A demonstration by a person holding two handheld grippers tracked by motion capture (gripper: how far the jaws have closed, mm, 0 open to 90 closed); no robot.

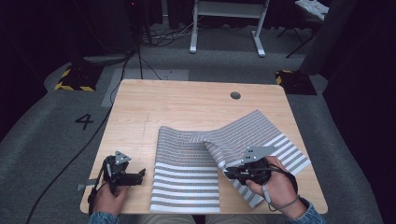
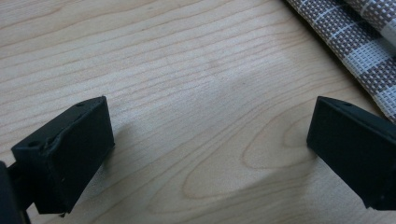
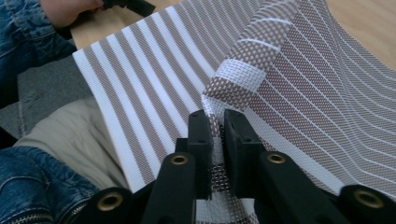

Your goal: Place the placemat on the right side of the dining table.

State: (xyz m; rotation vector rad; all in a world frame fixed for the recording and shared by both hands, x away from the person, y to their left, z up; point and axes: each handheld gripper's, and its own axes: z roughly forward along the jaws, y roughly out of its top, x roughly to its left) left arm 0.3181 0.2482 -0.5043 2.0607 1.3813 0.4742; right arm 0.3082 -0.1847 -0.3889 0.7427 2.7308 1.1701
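Nearest the high camera: two forearms in blue denim sleeves, each hand around a black gripper at the near edge of the pale wooden worktop (image 1: pixel 187 100).

Right gripper (image 1: pixel 229 172): clamped on the striped mat (image 1: pixel 187 182), jaws pinched tight on a lifted edge, woven cloth squeezed between them in the right gripper view (image 3: pixel 215 140). Held in the right hand (image 1: pixel 275 184), near the front right of the worktop, grey three-cornered plate on top.

Left gripper (image 1: pixel 140 175): jaws wide apart, nothing between them. Resting low over bare wood at the front left, just beside the mat's left edge but apart from it. In the left gripper view (image 2: pixel 210 154), wood grain between the two black jaws, a corner of the mat at the upper right (image 2: pixel 355 42). Held in the left hand (image 1: pixel 109 196).

Mat: brown and white woven stripes, spread across the middle and right of the worktop. Left portion flat, near edge reaching the front of the worktop. Right portion raised and folded over toward the middle, a ridge running from the gripper up toward the far side, finer-lined underside showing.

Farther off: round hole (image 1: pixel 235 95) in the worktop near the far right. Grey carpet (image 1: pixel 42 140) around, a number 4 (image 1: pixel 84 121) marked at the left, yellow and black tape (image 1: pixel 74 86) beyond, white frame legs (image 1: pixel 226 25) at the back.
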